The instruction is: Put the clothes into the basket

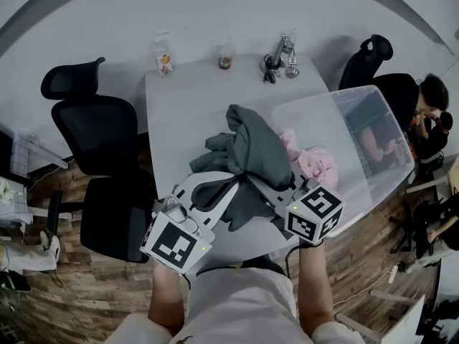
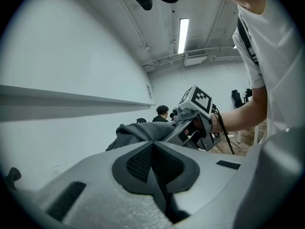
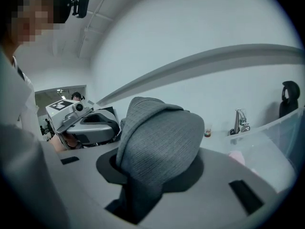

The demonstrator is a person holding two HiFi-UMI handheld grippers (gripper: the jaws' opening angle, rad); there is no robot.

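A dark grey garment (image 1: 254,149) hangs bunched above the white table (image 1: 186,106), held from both sides. My left gripper (image 1: 228,183) is shut on its lower left edge, and in the left gripper view (image 2: 155,149) a thin fold of cloth (image 2: 138,131) runs out between the pads. My right gripper (image 1: 262,185) is shut on a thick bulge of the same garment (image 3: 159,142), which fills its jaws (image 3: 143,175). The clear plastic basket (image 1: 373,92) lies just right of the garment, with pink clothes (image 1: 315,160) inside.
Black office chairs stand at the left (image 1: 93,127) and far right (image 1: 369,56). A bottle (image 1: 163,56), a small cup (image 1: 226,59) and a metal fixture (image 1: 280,56) line the table's far edge. A person (image 1: 423,99) sits at the right.
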